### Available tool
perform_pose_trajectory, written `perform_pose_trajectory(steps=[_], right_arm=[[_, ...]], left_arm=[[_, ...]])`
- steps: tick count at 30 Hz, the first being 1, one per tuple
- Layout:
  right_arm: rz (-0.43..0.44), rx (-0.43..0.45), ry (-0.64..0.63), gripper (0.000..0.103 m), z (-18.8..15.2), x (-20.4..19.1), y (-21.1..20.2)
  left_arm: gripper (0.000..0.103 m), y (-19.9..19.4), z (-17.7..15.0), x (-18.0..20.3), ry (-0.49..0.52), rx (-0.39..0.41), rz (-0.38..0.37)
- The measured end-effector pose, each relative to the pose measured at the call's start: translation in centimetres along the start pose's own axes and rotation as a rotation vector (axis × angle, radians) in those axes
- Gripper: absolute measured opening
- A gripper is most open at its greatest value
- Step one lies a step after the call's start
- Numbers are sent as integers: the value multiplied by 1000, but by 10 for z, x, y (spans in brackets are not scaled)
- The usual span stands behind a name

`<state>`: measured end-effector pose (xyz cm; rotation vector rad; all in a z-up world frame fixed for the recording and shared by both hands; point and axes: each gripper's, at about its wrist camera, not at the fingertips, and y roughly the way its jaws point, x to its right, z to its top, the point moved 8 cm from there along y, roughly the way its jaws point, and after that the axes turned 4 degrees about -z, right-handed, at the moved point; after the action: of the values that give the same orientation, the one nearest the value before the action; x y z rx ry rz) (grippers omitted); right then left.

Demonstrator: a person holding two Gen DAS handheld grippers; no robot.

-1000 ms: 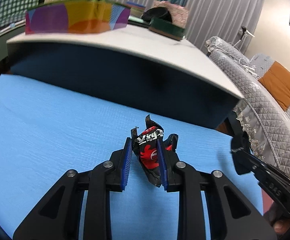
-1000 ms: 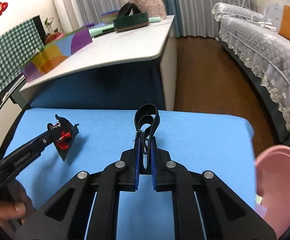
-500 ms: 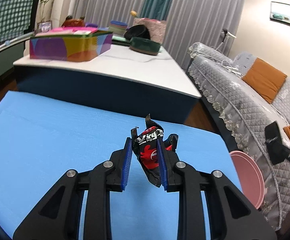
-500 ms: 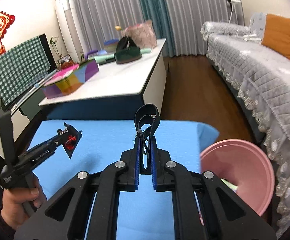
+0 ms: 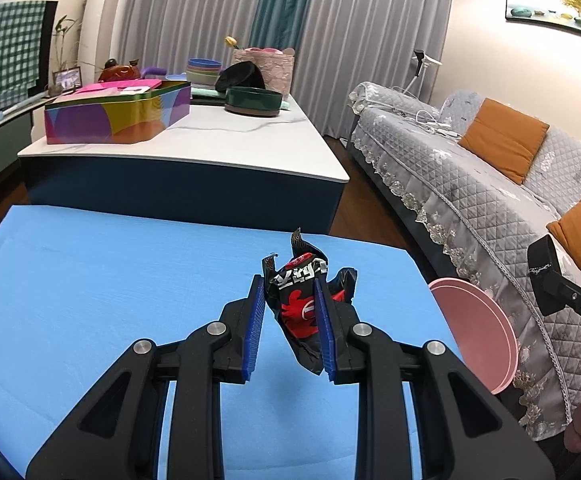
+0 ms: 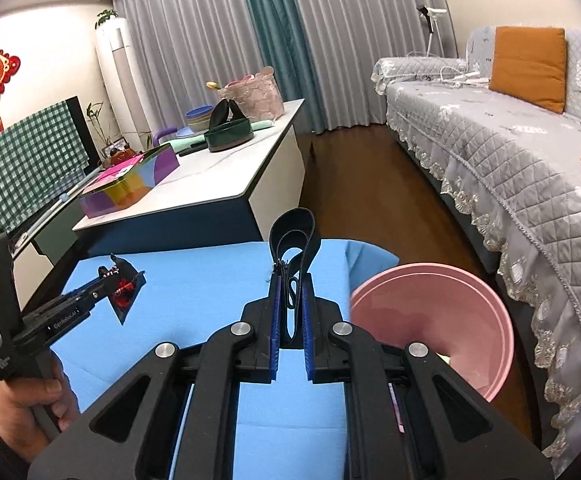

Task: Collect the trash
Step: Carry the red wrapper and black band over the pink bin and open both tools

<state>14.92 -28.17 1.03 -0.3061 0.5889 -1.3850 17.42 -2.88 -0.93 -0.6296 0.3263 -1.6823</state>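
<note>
The left tool (image 5: 290,320) pinches a crumpled black and red snack wrapper (image 5: 304,306) between its blue pads, the wrapper's torn top sticking up past the tips. The right tool (image 6: 290,308) is pressed nearly together on a folded loop of black strap (image 6: 292,240), which stands up out of the pads in a rounded bow. In the right wrist view, the left tool (image 6: 106,284) shows side-on with the wrapper (image 6: 124,292) at its tip and a hand (image 6: 30,408) wrapped round its grip.

Both tools hang above the blue worktop (image 5: 90,280), neither held thing touching it. A pink bin (image 6: 430,320) stands just beside the blue worktop's right edge, below its level, its mouth open; the strap is near the bin's rim but over the worktop, and the wrapper is well apart from the bin to its left. Behind the blue worktop stands a white-topped table (image 5: 230,140) carrying a coloured tin (image 5: 118,116) and a dark green bowl (image 5: 253,100). To the blue worktop's right runs a grey quilted sofa (image 5: 470,184) with orange cushions (image 5: 502,136).
</note>
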Motion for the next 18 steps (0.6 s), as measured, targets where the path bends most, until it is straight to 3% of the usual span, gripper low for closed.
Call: perform_pose_trajectory(steps=[18], right_arm=[[-37, 24, -20, 10, -1, 6, -7]], left_arm=[[25, 0, -8, 23, 54, 0, -20]])
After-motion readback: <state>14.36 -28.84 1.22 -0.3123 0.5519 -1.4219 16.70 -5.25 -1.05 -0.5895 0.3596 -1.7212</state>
